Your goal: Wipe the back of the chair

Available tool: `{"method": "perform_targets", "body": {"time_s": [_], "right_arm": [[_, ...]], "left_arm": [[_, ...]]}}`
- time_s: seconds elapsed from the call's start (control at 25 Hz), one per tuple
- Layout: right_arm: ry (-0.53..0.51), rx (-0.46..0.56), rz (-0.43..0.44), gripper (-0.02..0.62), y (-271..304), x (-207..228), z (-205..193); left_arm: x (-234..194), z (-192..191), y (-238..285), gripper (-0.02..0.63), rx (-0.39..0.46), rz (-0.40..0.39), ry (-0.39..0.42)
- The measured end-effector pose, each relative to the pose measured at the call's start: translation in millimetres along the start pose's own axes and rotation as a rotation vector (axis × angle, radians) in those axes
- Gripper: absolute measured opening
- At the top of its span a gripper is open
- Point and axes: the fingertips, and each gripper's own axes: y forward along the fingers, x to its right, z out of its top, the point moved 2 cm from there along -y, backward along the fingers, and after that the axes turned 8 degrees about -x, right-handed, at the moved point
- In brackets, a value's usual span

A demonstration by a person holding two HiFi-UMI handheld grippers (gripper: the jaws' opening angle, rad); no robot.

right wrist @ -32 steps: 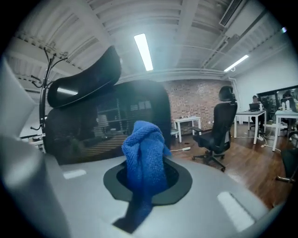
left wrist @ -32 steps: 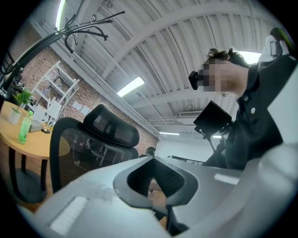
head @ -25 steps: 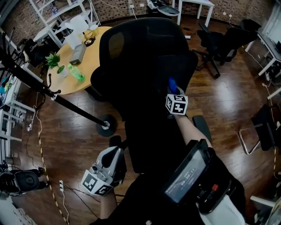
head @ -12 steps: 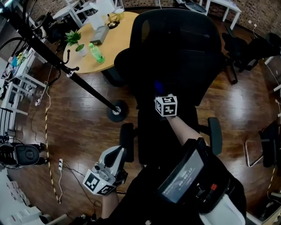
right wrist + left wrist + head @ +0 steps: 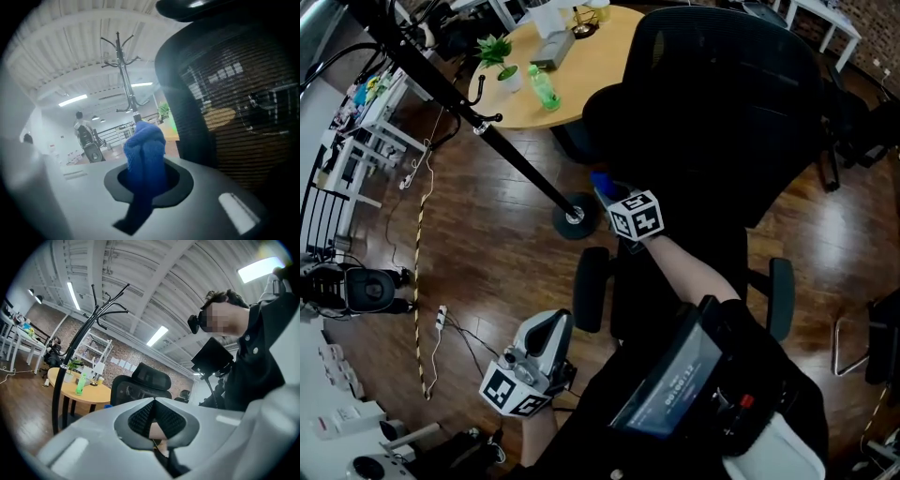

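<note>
One black chair stands by the round table; the blue cloth has slid from mid-back to its left edge. The right gripper clamps that cloth. The left gripper hangs low, jaws pressed together, empty.

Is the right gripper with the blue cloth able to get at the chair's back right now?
Probably yes: the right gripper, shut on the blue cloth, is close beside the chair back, at its edge, with nothing between them.
</note>
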Motion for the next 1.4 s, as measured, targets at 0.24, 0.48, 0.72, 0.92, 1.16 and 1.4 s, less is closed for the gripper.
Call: {"method": "perform_targets", "body": {"time_s": [0.24, 0.48, 0.72, 0.92, 1.16, 1.4], "right_arm": [[0.086, -0.044, -0.141, 0.028, -26, 63, -37], [0.144, 0.001, -0.251, 0.028, -87, 115, -59], [0.204, 0.027, -0.396, 0.028, -167, 176, -88], [0.279, 0.025, -0.544, 0.029, -232, 229, -116], [0.295, 0.0, -0.691, 0.029, -302, 270, -134], [0.381, 0.111, -0.902, 0.029, -377, 292, -142]], "left_arm": [[1, -2, 10, 0.003, -0.022, -0.029, 0.011], [9, -1, 44, 0.003, -0.042, -0.123, 0.002], [28, -6, 82, 0.003, -0.083, -0.232, 0.009], [46, -15, 108, 0.003, -0.112, -0.309, 0.014], [64, -14, 129, 0.003, -0.123, -0.395, 0.03], [70, -17, 138, 0.003, -0.133, -0.428, 0.023]]}}
